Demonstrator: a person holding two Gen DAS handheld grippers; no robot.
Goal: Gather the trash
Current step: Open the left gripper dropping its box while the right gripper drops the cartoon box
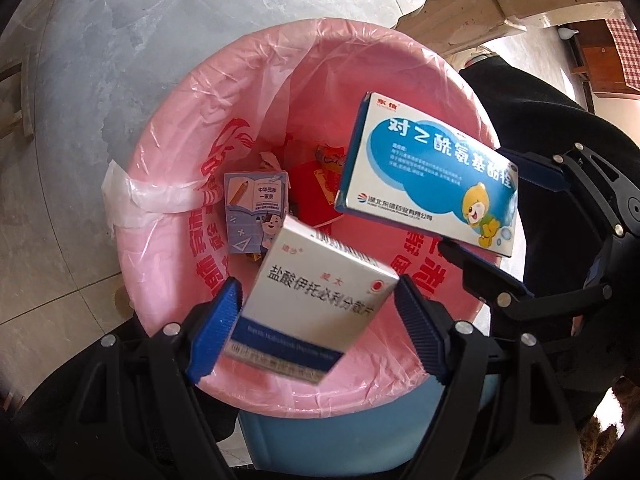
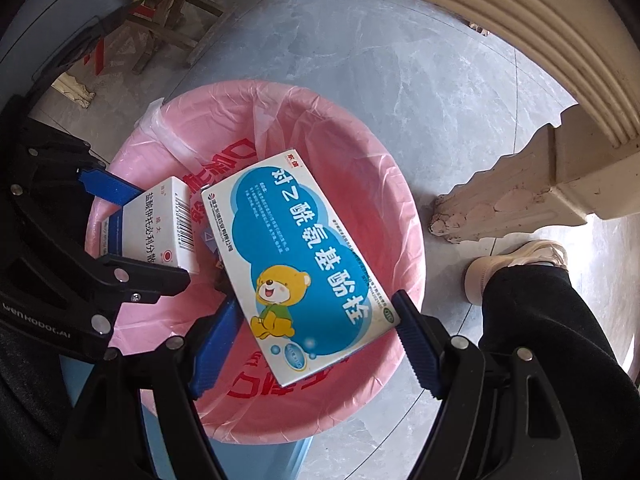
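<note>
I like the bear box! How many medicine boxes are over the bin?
2. The bear box is between the right gripper fingers; the white box is between the left gripper fingers. More may hide in the bin.
</note>
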